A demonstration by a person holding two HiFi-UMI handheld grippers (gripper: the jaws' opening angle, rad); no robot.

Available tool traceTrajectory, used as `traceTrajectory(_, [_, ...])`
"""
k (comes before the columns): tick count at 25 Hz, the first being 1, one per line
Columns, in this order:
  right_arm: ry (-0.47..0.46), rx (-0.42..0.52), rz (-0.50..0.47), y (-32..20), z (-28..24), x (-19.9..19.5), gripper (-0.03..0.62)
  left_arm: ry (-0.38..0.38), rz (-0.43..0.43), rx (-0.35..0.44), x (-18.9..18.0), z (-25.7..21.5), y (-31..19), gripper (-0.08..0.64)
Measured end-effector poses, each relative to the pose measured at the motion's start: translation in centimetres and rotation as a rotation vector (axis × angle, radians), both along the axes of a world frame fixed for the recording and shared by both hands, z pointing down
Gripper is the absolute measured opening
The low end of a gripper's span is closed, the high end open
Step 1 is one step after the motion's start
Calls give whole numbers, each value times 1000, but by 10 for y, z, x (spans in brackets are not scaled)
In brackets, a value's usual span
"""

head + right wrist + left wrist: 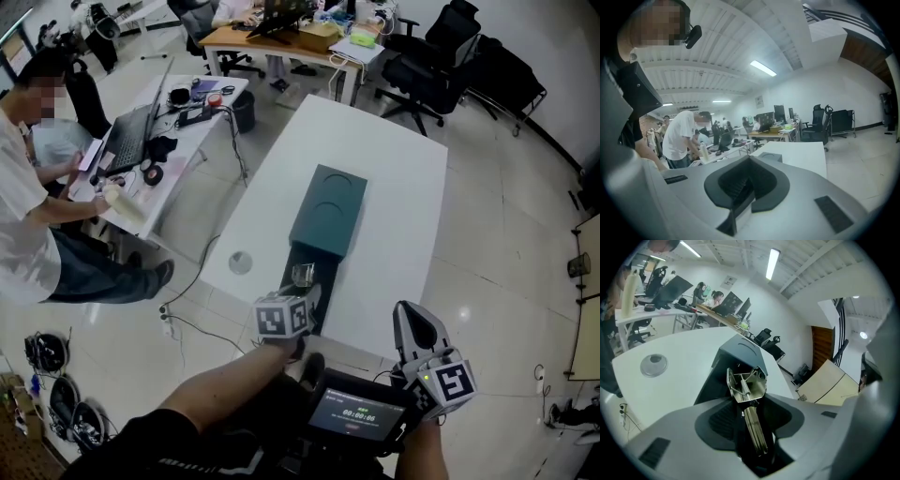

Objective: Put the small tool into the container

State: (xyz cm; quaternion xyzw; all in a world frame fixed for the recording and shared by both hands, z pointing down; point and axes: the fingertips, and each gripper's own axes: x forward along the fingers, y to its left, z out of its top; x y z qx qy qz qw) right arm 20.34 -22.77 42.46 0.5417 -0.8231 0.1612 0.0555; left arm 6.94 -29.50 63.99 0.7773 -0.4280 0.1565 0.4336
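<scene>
Open-plan office, head view: a white table (403,178) at frame centre bears a teal container (330,211) lying lengthwise, with a dark section at its lower end. The left gripper (302,289), at lower centre, has its jaws clamped on the tool (302,274), a small metal piece with a spring, which shows over that dark section. The right gripper (415,323), at lower right near the table's corner, has its jaws together with nothing between them.

Container's (328,211) near end behind left gripper (305,292)
</scene>
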Motion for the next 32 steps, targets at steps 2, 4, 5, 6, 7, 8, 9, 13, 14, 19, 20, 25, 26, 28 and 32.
traceTrajectory(2, [-3,3,13,-1,-1,3,8,30,44,-11,6,0,2,190])
traceTrajectory(4, [-6,8,27,-2,-3,8,8,47,75,-23,9,-1,6,190])
traceTrajectory(5, [-7,9,31,-2,-4,9,8,49,85,-35,10,0,7,190])
traceTrajectory(6, [-7,11,33,-2,-5,10,8,51,88,-51,11,2,7,192])
traceTrajectory(7, [-8,11,33,-2,-5,9,8,51,82,-66,10,4,5,193])
traceTrajectory(8, [-9,12,32,-2,-5,9,8,52,68,-79,9,6,3,197])
traceTrajectory(9, [-10,13,32,-3,-5,8,8,55,53,-86,7,8,0,198])
traceTrajectory(13, [-13,26,35,-8,-7,8,8,20,59,-85,2,12,-6,199])
traceTrajectory(14, [-14,22,34,-10,-6,8,8,2,71,-84,2,13,-6,201])
traceTrajectory(19, [-16,18,28,-9,-8,7,8,-62,114,-88,4,17,-1,201])
traceTrajectory(20, [-16,19,25,-10,-8,7,8,-73,119,-85,4,17,0,201])
traceTrajectory(25, [-19,18,22,-11,-6,4,8,-98,126,-88,3,19,0,201])
traceTrajectory(26, [-19,18,24,-11,-6,4,8,-96,127,-98,2,20,0,202])
traceTrajectory(28, [-19,16,32,-9,-7,6,8,-93,133,-112,2,20,1,204])
traceTrajectory(32, [-25,14,33,-11,-3,8,8,-106,142,-98,-1,17,2,207])
